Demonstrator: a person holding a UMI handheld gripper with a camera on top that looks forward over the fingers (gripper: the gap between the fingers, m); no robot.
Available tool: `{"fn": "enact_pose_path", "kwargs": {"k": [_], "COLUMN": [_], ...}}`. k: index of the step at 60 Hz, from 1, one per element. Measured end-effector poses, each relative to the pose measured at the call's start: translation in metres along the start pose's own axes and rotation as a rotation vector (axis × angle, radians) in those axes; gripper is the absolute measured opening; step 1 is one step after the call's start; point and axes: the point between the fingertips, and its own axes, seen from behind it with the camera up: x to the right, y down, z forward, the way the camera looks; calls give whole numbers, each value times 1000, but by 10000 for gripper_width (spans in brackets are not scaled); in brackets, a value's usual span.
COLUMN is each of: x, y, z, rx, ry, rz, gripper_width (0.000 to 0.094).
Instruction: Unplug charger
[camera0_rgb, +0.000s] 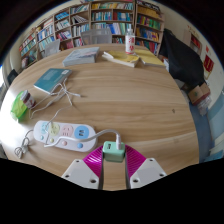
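A small mint-green charger (113, 151) sits between my two fingers, and both magenta pads (94, 160) press on its sides. A white cable (117, 139) rises from its top. My gripper (113, 154) is shut on the charger, low over the wooden table (150, 110). A white power strip (62, 132) lies just to the left of the fingers, apart from the charger. White cables (28, 143) trail off its left end.
A teal notebook (50, 80) and a green object (20, 105) lie at the far left. Books (82, 57), a bottle (129, 42) and a yellow book (125, 61) stand at the back, a dark bag (186, 60) at the right. Bookshelves (100, 18) line the wall.
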Motion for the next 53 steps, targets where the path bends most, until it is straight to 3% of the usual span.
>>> {"fn": "enact_pose_path", "kwargs": {"k": [7, 16, 24, 30, 53], "x": [7, 7, 12, 8, -14], "y": [12, -1, -8, -14, 57], "z": [15, 26, 21, 1, -144], "rx": [-44, -10, 11, 42, 109], "ry": [50, 83, 137, 150, 122], "rz": [-37, -70, -118, -114, 0], "gripper_width": [314, 367, 678, 843, 842]}}
